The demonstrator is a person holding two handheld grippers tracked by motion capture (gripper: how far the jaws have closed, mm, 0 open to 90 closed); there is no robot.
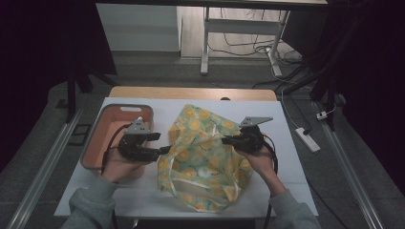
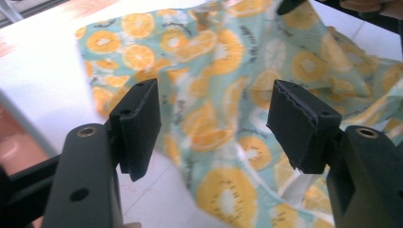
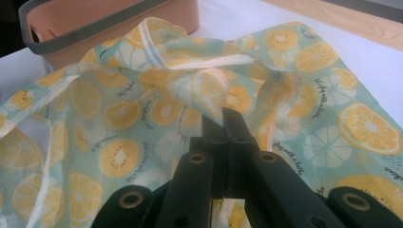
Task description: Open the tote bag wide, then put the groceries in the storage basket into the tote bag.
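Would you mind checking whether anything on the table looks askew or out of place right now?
The orange-print cloth is rumpled rather than flat, and its near edge hangs past the white table. The right tongs are shut on a pinched fold, lifting it; the left tongs stand open at its edge. The pink bin sits squarely.

The cloth lies crumpled on the middle of the worktop, reaching to its near edge. The basket stands on the worktop just left of the cloth, its far end level with the cloth's far edge. The left tool sits at the cloth's left edge, between basket and cloth. The right tool is over the cloth's right part, touching a raised fold.
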